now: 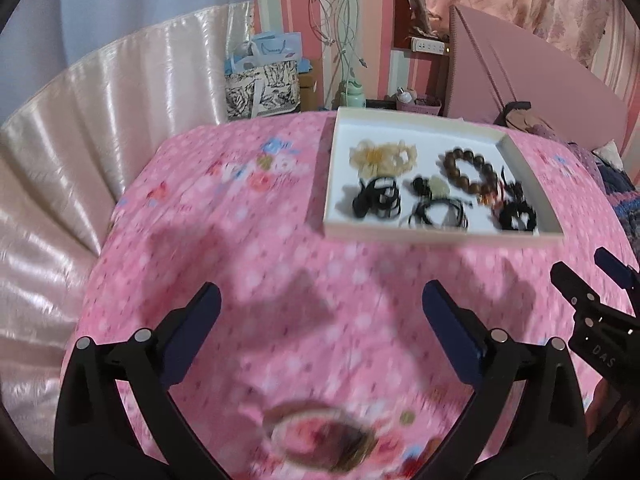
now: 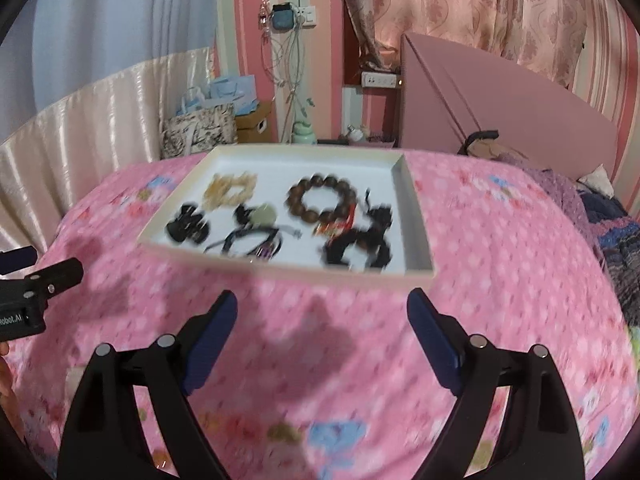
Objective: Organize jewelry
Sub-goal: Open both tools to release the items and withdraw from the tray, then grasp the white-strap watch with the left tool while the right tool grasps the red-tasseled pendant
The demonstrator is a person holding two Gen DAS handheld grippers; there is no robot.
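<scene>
Right gripper [image 1: 600, 280] reads "DAS"; left gripper [image 2: 36, 268] "obot.AI" (cropped)

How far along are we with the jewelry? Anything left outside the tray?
Done: the tray holds the wooden bracelet, a pale hair clip and several black pieces. In hand: nothing; left gripper and right gripper have open, empty jaws. Left: possibly one blurred ring-shaped item on the bedspread below the left gripper.

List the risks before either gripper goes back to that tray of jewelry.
1. In the white tray, the black cords and black beaded piece lie close together; a grab may snag both.
2. The tray sits on soft pink bedding, so pressing down may tip it.
3. The left gripper and right gripper hover side by side and may collide.
</scene>
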